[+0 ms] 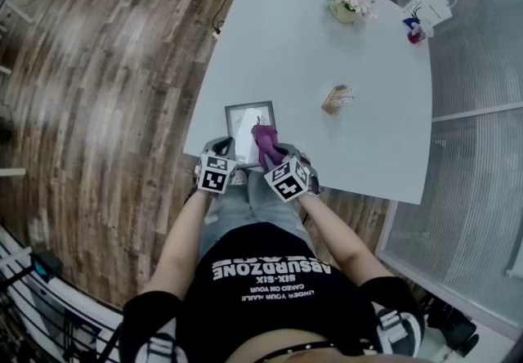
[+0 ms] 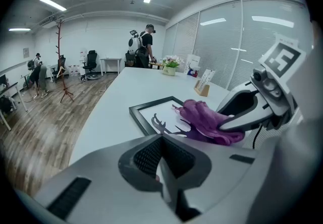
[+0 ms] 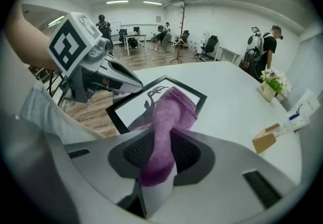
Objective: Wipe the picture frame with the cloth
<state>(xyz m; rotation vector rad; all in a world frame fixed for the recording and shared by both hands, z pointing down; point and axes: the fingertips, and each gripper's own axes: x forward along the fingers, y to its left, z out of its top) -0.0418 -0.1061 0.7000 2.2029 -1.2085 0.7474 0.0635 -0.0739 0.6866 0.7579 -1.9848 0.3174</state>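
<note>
- Just ahead of the right gripper (image 3: 159, 153): cloth (image 3: 171, 109), pinched in its jaws, draped over picture frame (image 3: 132, 111) lying flat on the surface (image 1: 327, 42), ready for wiping.
- Left of it: left gripper (image 2: 161, 150), jaws pressed together, empty, probably to steady the frame.

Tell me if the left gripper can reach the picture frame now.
Probably yes: the left gripper sits at the near corner of the picture frame, nothing between; the cloth in the right gripper lies to one side.

The person's black shirt (image 1: 270, 292), at the near edge of the table (image 1: 327, 51), carries white print, upside down in the head view: "ABSURDZONE" in large letters, with "SIX-SIX" next to it. The shirt's finer lines and the mark on the white paper bag (image 1: 429, 8) at the table's far corner are too small to read.
</note>
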